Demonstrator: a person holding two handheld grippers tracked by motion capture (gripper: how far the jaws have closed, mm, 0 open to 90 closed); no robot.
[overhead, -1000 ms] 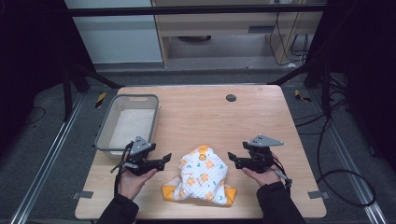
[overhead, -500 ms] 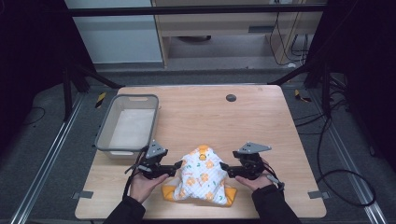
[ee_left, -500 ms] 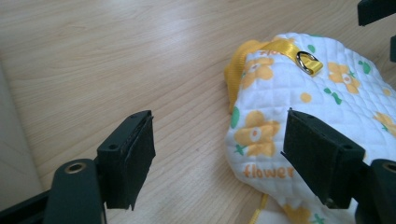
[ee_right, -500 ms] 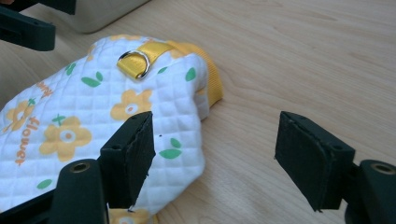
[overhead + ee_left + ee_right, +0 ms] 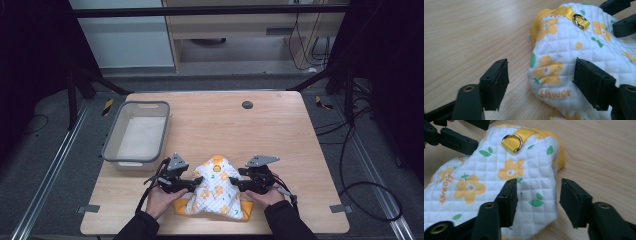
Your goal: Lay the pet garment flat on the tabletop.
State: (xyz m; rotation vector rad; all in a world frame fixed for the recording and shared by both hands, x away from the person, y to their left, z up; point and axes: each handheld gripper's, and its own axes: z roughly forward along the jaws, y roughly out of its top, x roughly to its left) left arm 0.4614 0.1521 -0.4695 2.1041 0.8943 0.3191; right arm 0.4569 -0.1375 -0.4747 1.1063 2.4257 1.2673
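Near the front edge of the table [image 5: 300, 150], about midway along it, lies a quilted white garment [image 5: 216, 192] printed with orange flowers, yellow trim showing at its lower corners. The left gripper [image 5: 196, 182] sits at its left flank and the right gripper [image 5: 235, 184] at its right. In the left gripper view the jaws stand spread, having just closed a little: one rests over the padded cloth beside the word "flower", the other over bare wood, with the garment's edge between them but not pinched. In the right gripper view the jaws have just been closing and straddle the garment's edge, one on top of the cloth and one beyond it, with a gap left, so the edge is not yet clamped. The likely trouble is a shallow bite: the quilting is thick and springy, and jaws closing this near the border could slip off or catch only the top layer, leaving the lower layer on the table when lifted. If one side grips before the other, a pull would drag the piece askew or bunch it. Farther along, the yellow strap with its metal ring [image 5: 512, 140] could snag a jaw. Well beyond, toward the left edge, the grey bin [image 5: 136, 132] stands clear; a dark round cap [image 5: 247, 104] sits near the far edge.
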